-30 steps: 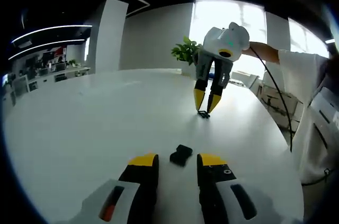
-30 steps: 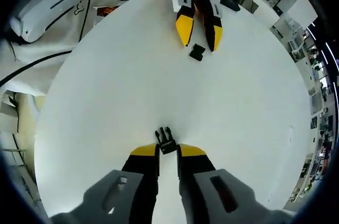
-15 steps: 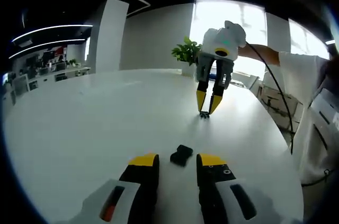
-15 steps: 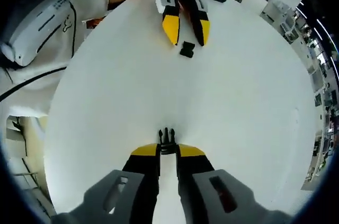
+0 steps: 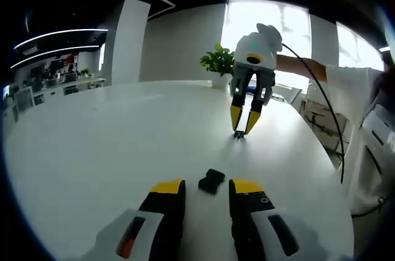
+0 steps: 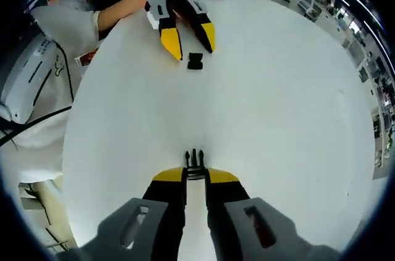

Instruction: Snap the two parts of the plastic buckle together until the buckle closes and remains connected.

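The left claw (image 5: 207, 188) rests low over the white desk (image 5: 92, 144) with its two yellow-tipped jaws spread apart and holding nothing; the black socket half of the buckle (image 5: 211, 180) lies flat on the desk just ahead of the gap between them, clear of both jaws. In the right gripper view the same left claw (image 6: 188, 40) appears at the far side of the desk, jaws spread, with the socket half (image 6: 195, 60) on the surface just beyond the tips. The right claw (image 6: 195, 176) has its jaws drawn close together on the base of the black pronged half of the buckle (image 6: 194, 162), whose prongs project forward past the yellow tips. In the left gripper view the right claw (image 5: 242, 124) stands steeply over the desk, tips pointing down, with the pronged half (image 5: 237, 134) as a small dark piece at the tips, at or just above the surface. The two buckle halves are well apart and not joined. A person's sleeve (image 5: 345, 82) and forearm reach to the right claw, with a black cable (image 5: 321, 97) trailing from it. A potted green plant (image 5: 217, 62) stands at the far edge of the desk. No readable lettering or brand marking is visible.
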